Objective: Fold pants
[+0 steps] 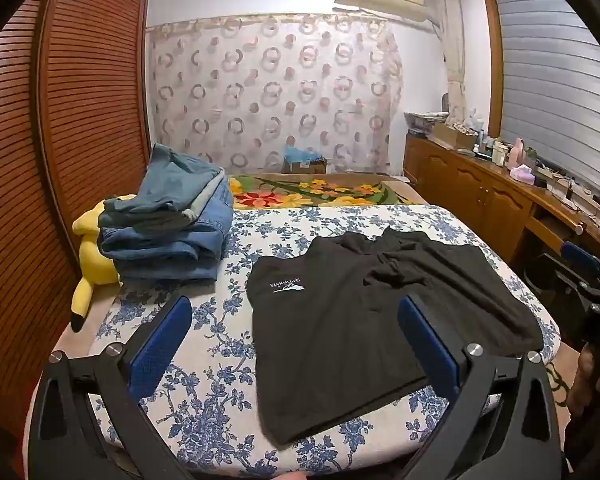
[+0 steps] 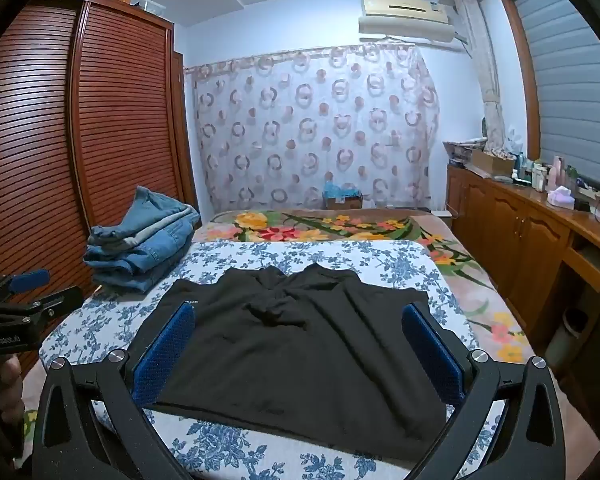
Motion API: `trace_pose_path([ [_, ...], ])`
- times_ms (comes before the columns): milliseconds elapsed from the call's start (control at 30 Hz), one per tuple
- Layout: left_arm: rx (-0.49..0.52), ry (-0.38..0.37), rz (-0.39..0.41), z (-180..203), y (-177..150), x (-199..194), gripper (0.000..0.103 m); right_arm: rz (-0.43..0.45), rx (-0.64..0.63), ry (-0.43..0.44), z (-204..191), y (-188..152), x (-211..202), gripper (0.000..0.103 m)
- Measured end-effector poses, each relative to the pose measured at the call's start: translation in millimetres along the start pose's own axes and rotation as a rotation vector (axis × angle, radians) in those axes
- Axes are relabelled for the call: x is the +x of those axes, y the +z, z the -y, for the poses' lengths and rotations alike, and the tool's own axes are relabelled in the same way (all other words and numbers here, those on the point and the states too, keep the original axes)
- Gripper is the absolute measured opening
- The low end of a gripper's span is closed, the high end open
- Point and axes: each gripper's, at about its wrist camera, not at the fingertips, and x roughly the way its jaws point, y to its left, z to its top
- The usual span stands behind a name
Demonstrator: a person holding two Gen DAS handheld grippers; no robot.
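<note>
Black pants [image 1: 360, 320] with a small white logo lie spread on the blue-flowered sheet [image 1: 220, 344] of the bed, bunched at the far end. My left gripper [image 1: 295, 302] hovers open over their near left part, with nothing between its blue pads [image 1: 162, 344]. My right gripper [image 2: 299, 308] is open too, above the near middle of the pants [image 2: 300, 360], and it grips nothing. Each gripper shows at the edge of the other's view: the right gripper [image 1: 592, 276] off the bed's right side, the left gripper [image 2: 50, 286] off its left side.
A stack of folded jeans [image 1: 168, 232] sits at the far left of the sheet, with a yellow plush toy [image 1: 92, 256] beside it. A louvred wooden wardrobe [image 1: 60, 120] runs along the left and a cluttered sideboard [image 2: 540, 232] along the right. A flowered blanket [image 2: 320, 228] covers the far bed.
</note>
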Motion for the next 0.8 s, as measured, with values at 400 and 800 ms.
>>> trace_pose_path([
  [400,0.008,0.006,-0.015,0.9,0.1,1.3,0.103,0.012,0.001,-0.006,-3.8,-1.5,-3.3,0.103],
  [800,0.008,0.006,-0.013,0.9,0.1,1.1,0.103,0.008,0.006,-0.006,0.7,-1.9,-3.4,0.103],
])
